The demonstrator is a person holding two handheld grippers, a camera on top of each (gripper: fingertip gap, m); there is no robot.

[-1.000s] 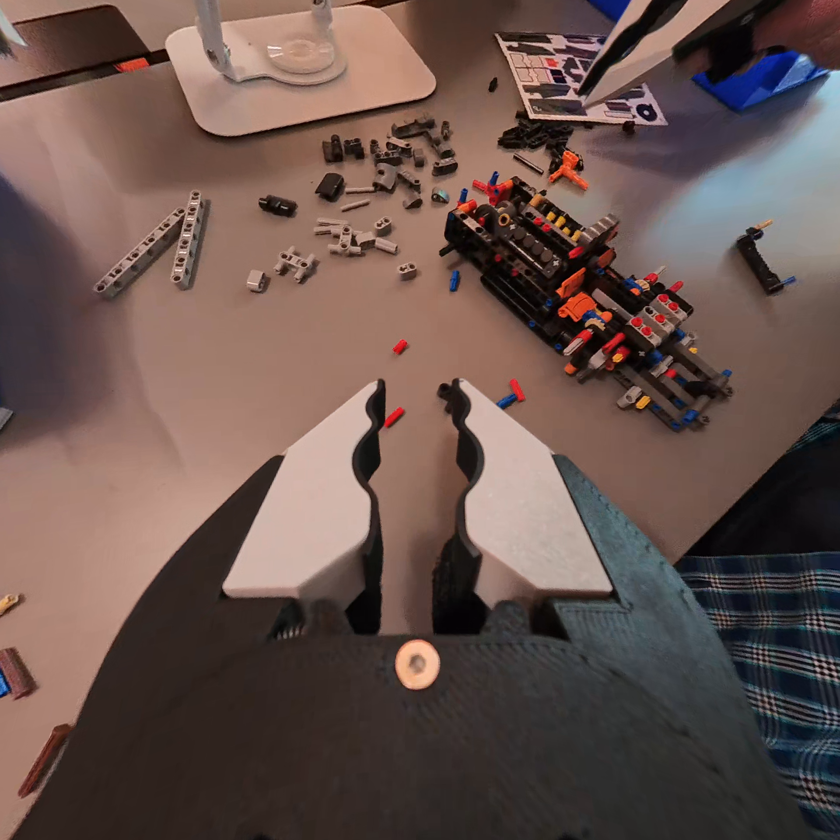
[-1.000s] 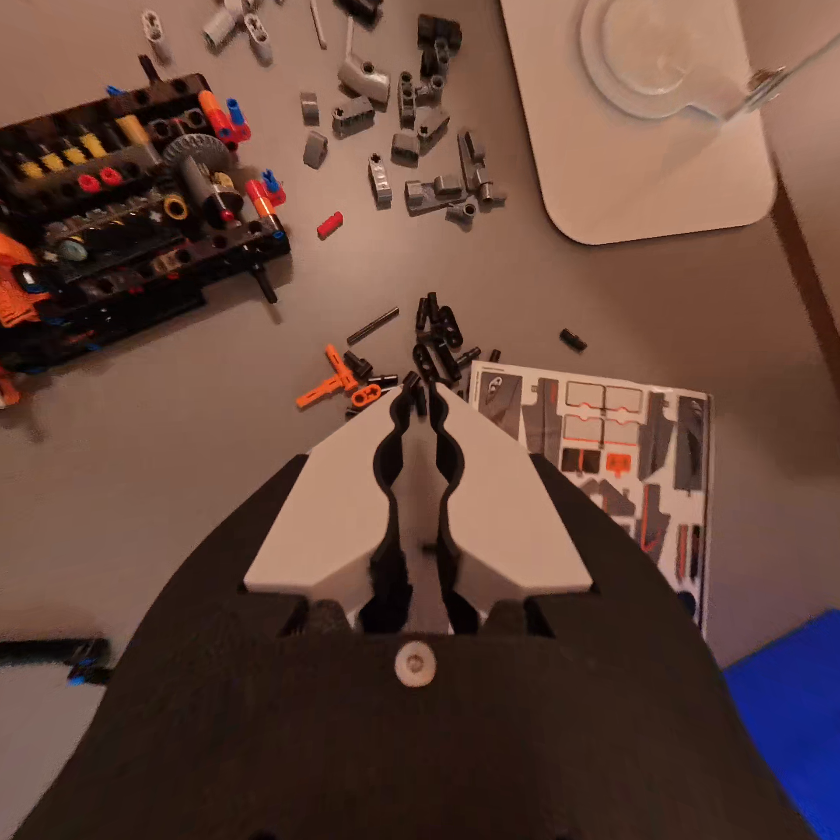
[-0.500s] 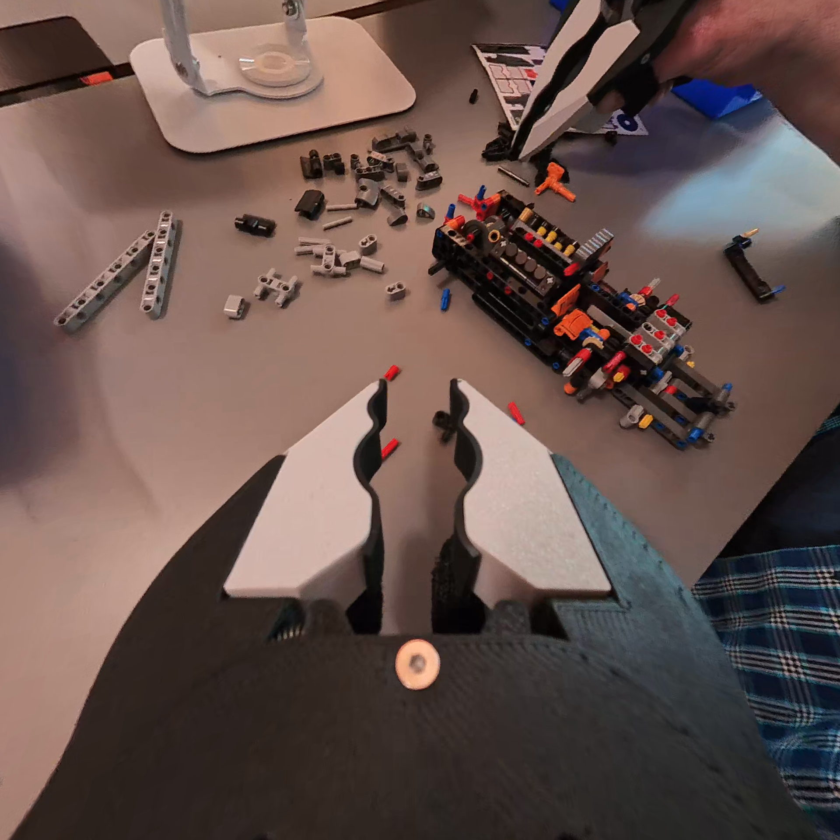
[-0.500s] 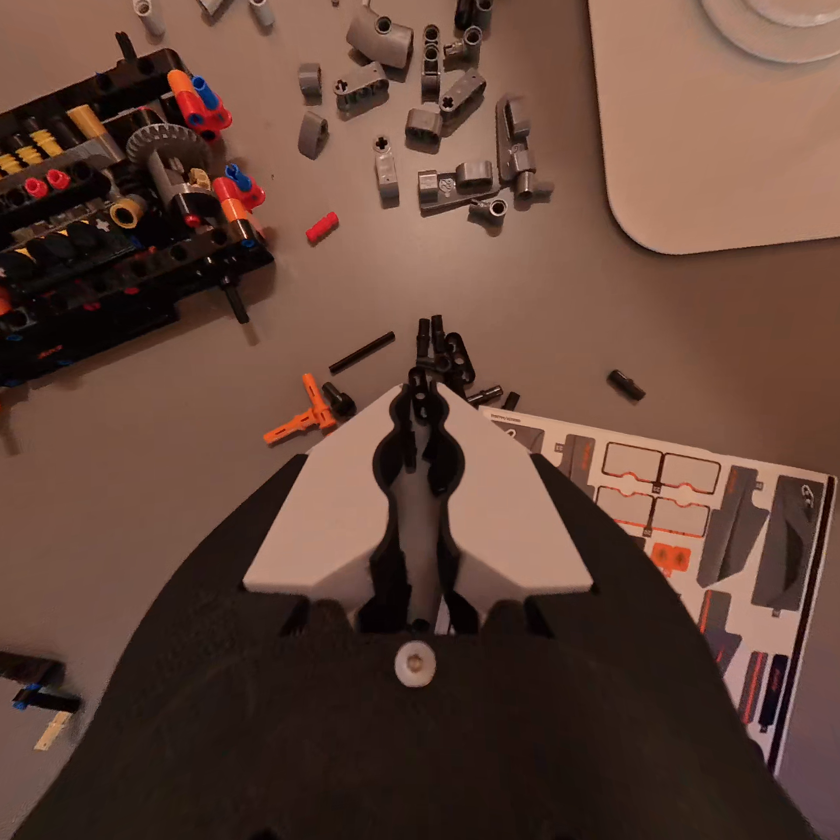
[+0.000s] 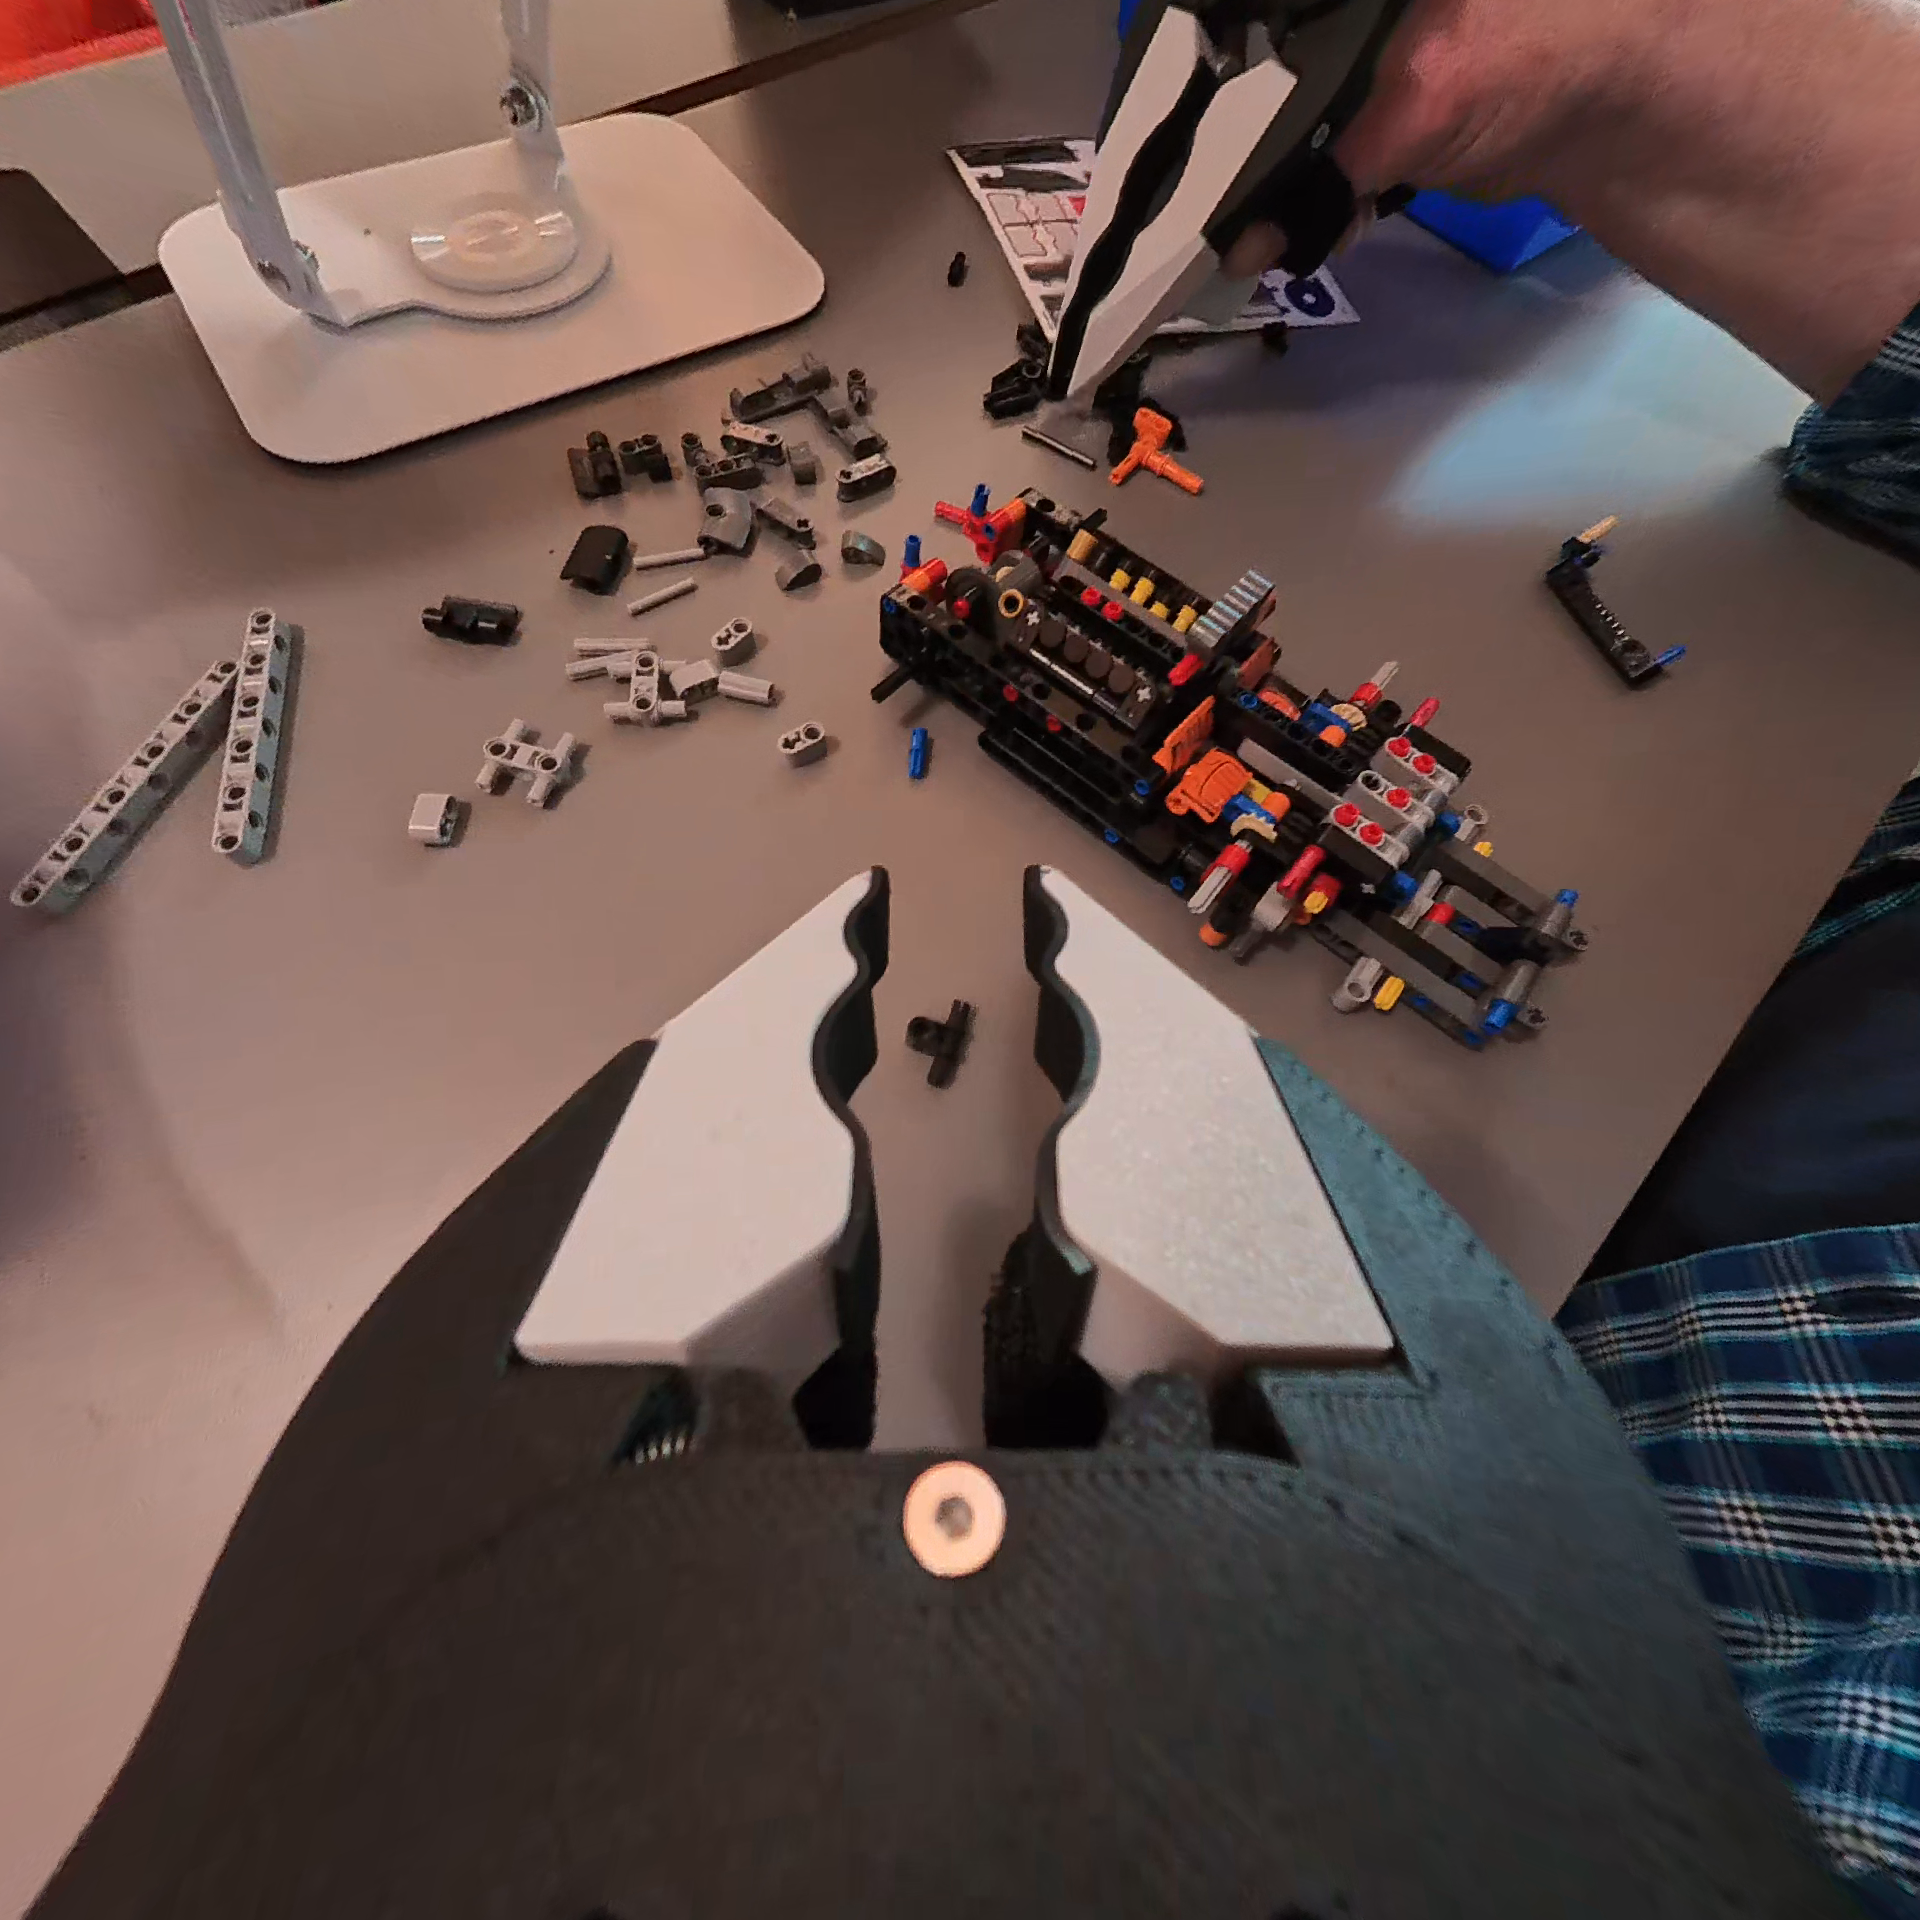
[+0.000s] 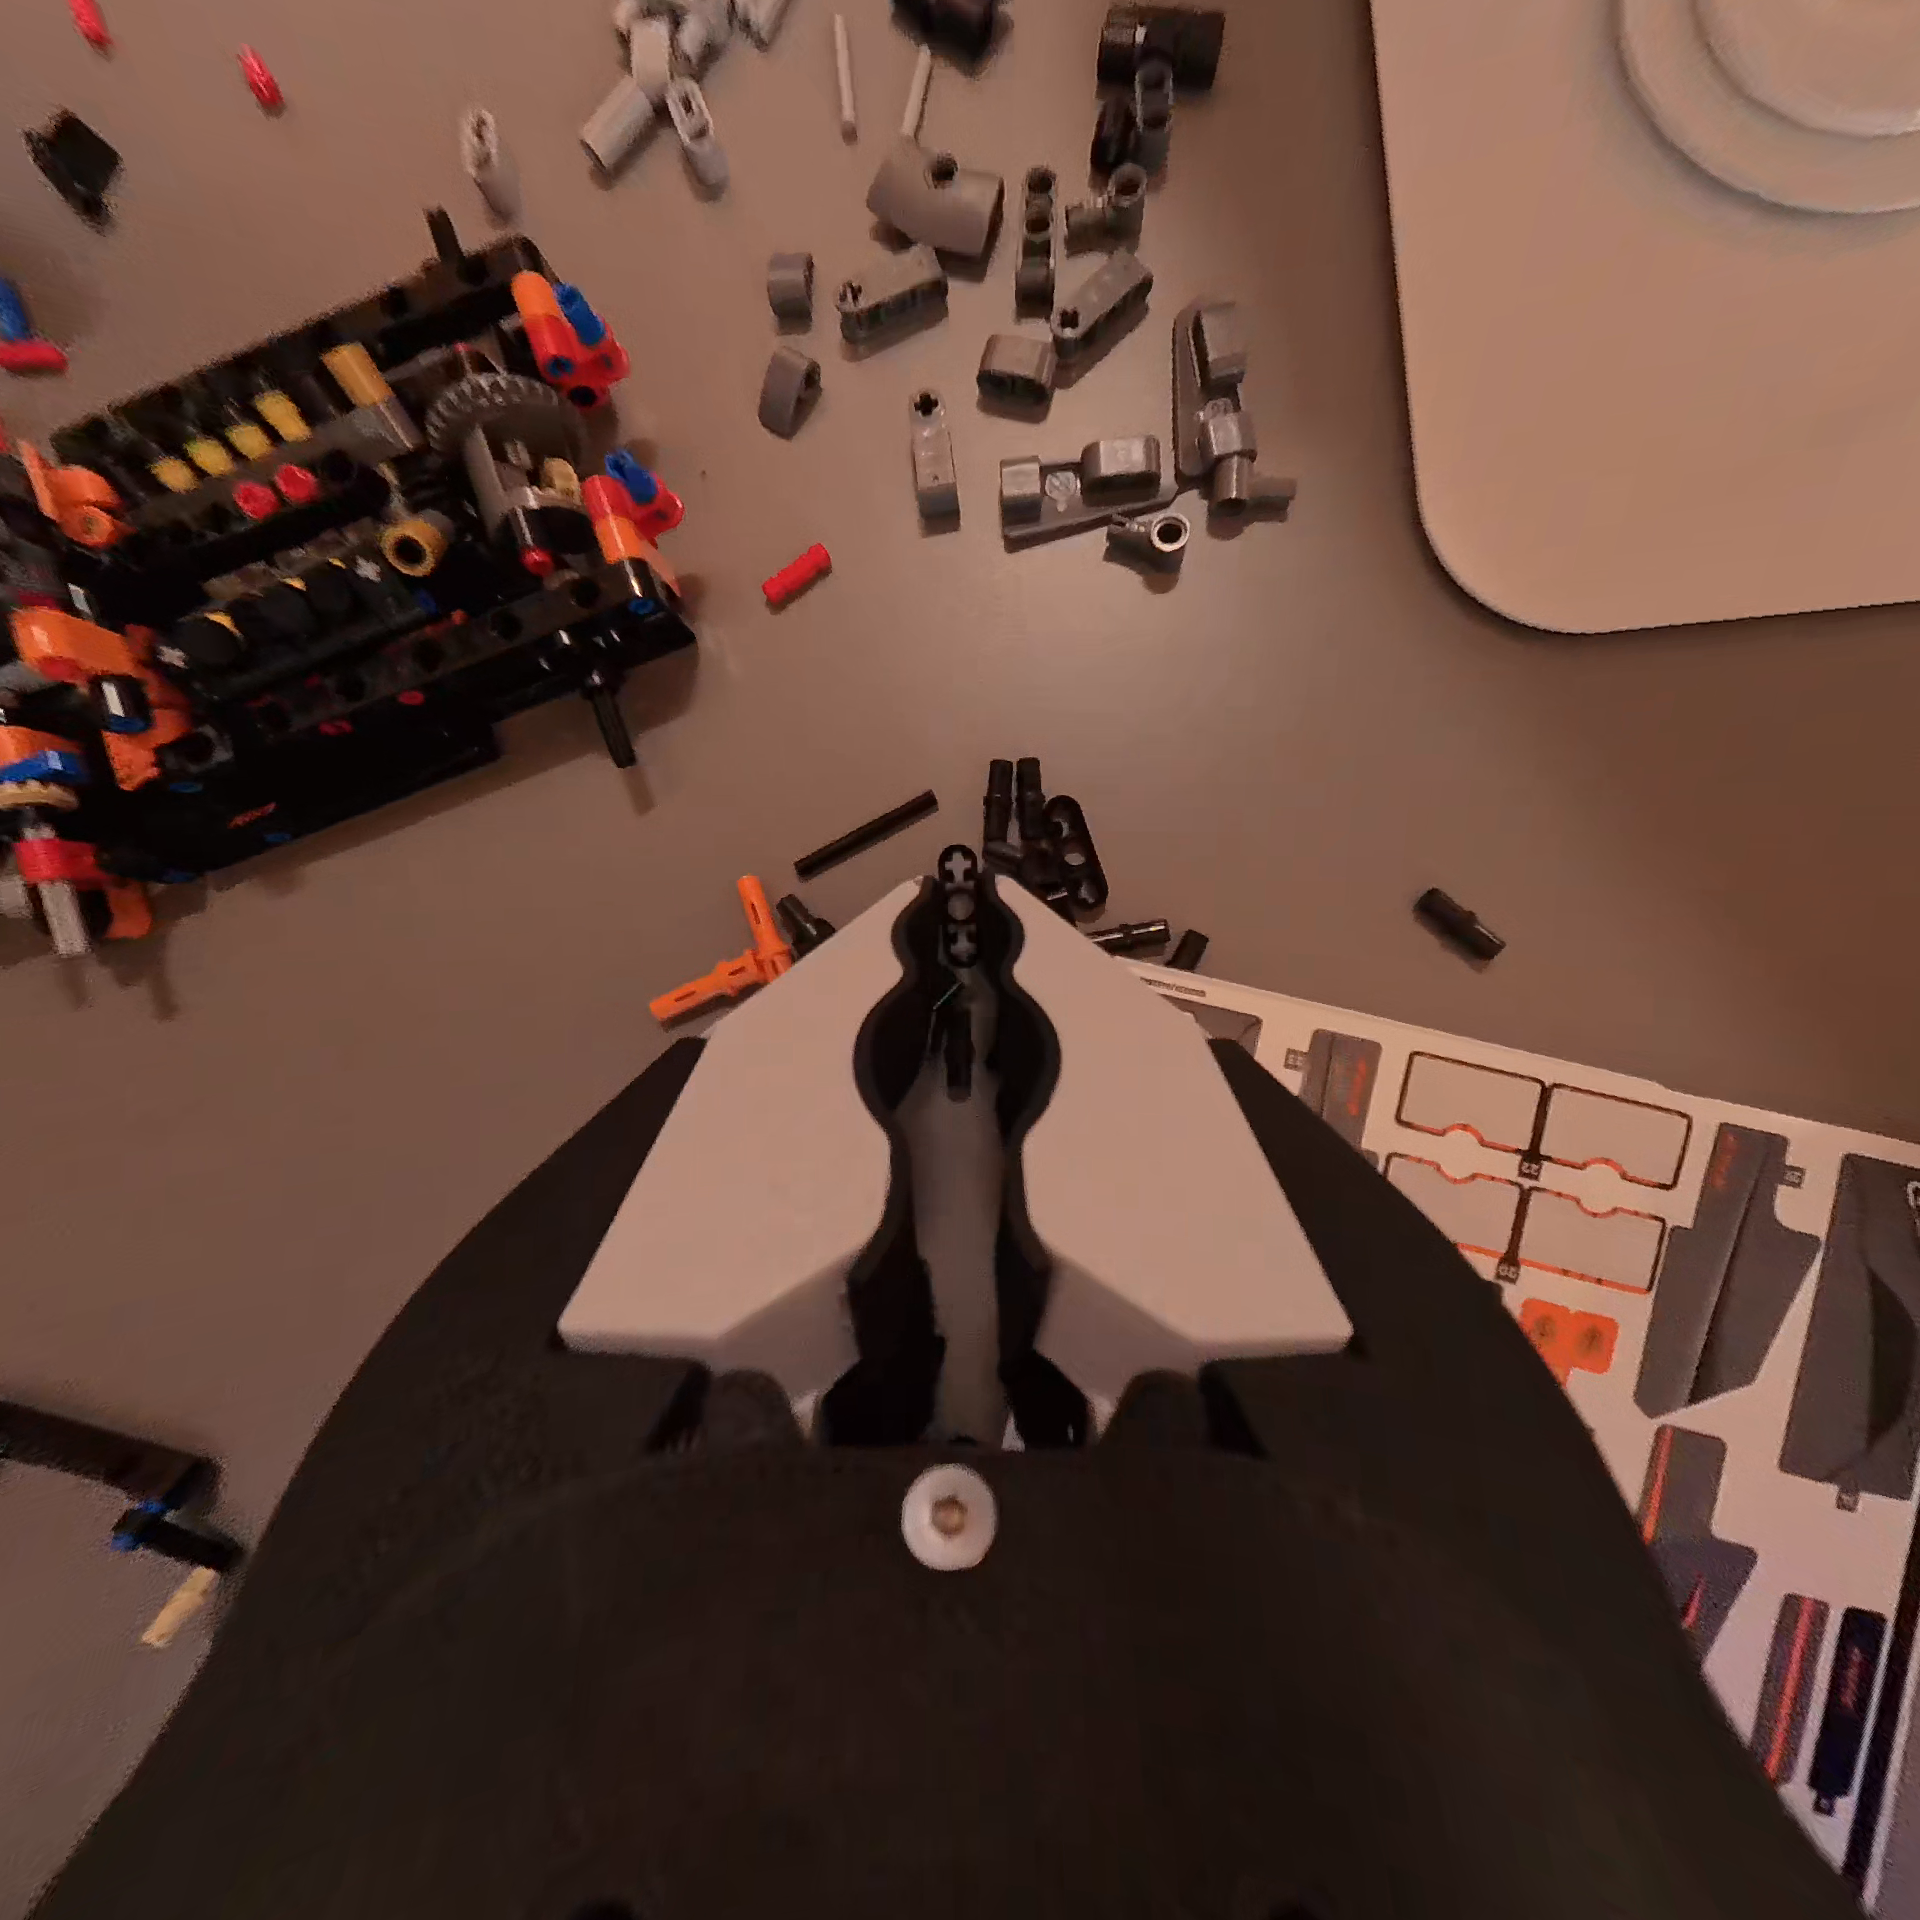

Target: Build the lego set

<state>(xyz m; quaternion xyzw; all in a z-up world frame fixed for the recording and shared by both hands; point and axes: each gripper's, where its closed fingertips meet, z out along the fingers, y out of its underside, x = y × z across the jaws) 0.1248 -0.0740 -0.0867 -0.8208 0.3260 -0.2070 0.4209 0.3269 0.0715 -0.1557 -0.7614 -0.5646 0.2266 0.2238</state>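
Evidently the right tongs (image 6: 961, 883) had finished their pick. A second ago they were only nosing into the heap of small black pins and links (image 6: 1049, 842). At this moment they were clenched on a short black three-hole plastic beam (image 6: 961, 904), pinched edge-on at the very tips. My left wrist view showed those tips down at table level in the heap, so I judged the beam gripped but not yet lifted clear.

The left tongs (image 5: 956, 883) had slid forward with their jaws released. The little black plastic connector with a side peg (image 5: 940, 1039), which had sat against the right-hand tip, lay on the grey tabletop (image 5: 520, 1039) between the two fingers, touching neither. The red pins I had seen there were hidden. I took that as lining up a second pick.

The half-built black chassis, studded with red, yellow, orange and blue pins (image 5: 1143, 707), lay untouched near the front edge, so much building remained.

As for writing, the white sticker sheet with grey and orange shapes (image 6: 1558, 1164) lay just beside the heap. Its small print was too fine to read, and I saw no brand mark anywhere.
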